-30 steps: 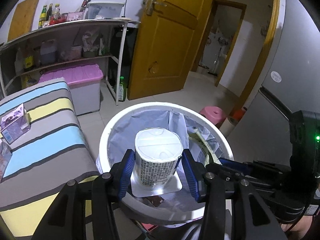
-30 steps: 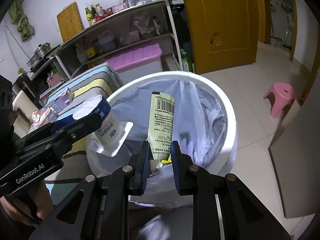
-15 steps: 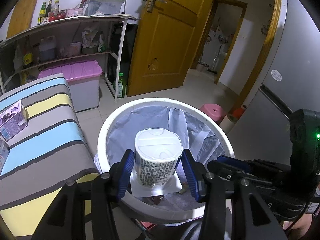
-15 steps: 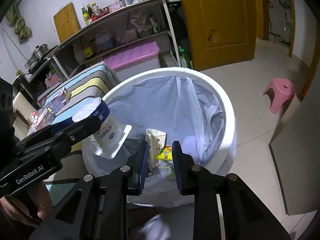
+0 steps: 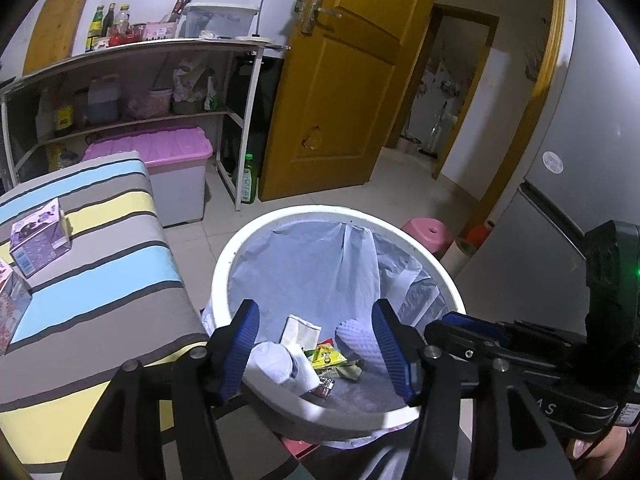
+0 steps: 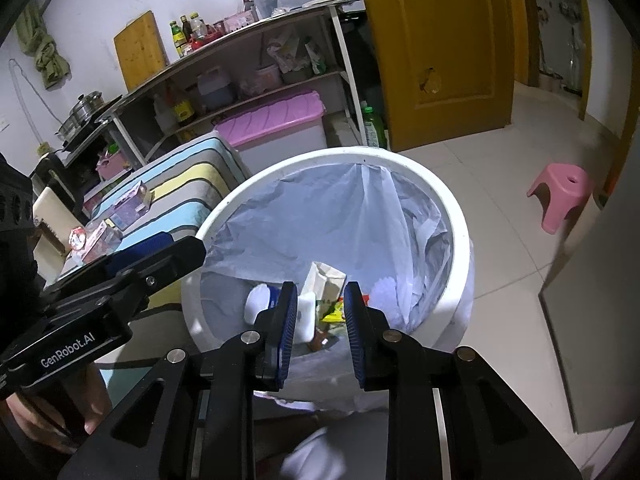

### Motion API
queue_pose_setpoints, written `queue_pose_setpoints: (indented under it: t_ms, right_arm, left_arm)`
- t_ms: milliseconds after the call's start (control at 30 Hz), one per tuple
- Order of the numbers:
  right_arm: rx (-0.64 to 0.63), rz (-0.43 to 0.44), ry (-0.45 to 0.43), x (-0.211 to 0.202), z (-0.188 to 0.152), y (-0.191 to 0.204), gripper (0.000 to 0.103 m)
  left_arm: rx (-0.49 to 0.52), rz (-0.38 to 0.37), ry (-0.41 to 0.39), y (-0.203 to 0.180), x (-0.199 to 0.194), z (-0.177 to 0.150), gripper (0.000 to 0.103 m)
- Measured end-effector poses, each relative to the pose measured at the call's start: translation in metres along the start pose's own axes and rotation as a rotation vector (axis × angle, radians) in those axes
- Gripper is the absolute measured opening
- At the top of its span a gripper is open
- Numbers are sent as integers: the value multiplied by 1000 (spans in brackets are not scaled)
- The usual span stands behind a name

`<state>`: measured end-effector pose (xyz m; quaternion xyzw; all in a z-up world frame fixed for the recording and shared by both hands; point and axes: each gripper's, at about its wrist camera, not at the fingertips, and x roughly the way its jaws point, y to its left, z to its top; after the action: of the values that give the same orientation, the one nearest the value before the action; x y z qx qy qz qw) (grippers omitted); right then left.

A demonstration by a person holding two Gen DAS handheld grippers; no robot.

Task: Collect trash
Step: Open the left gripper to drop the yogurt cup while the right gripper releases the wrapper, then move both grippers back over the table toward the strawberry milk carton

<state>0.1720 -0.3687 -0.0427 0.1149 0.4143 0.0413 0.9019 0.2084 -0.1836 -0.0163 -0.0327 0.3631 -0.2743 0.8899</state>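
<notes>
White plastic bin (image 5: 224,280), lined with a pale bag (image 5: 320,264), standing on the tiled floor (image 6: 520,184) just beside the striped surface (image 5: 92,264). Inside, at the bottom: a white cup (image 5: 272,362) on its side, a torn pale packet (image 5: 300,330), a yellow wrapper (image 5: 328,356), all loose and apart from either tool. Left gripper (image 5: 314,344) poised over the near rim, jaws spread wide and holding nothing; judged a release pose, since the cup lies directly below the gap. Right gripper (image 6: 320,320) likewise above the bin mouth, jaws parted by a narrower gap, empty, the packet (image 6: 324,280) lying beneath. Both tools close together over the same opening, so little room sideways between them. Clear room upward and back toward the holder. Still uncollected, by the look of it: small cartons (image 5: 38,236) on the striped surface, well apart from the bin. Bin rim near the surface's edge, worth avoiding on any swing leftward. Pink stool (image 6: 560,192) well apart.
</notes>
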Motion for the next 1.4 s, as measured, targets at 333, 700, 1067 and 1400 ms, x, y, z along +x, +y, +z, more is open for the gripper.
queue_pose_setpoints:
  t_ms: [333, 700, 1067, 1400]
  right_arm:
    - [-42, 30, -21, -12, -1, 21, 25]
    - [-121, 94, -27, -23, -10, 62, 25]
    - [-234, 217, -2, -14, -19, 120, 52]
    - [-312, 297, 28, 3, -18, 163, 52]
  left_arm:
    - [-44, 34, -39, 15, -34, -9, 58]
    - [-93, 136, -78, 39, -82, -28, 58]
    - [-155, 259, -98, 83, -129, -56, 58]
    - [-212, 362, -121, 127, -158, -68, 58]
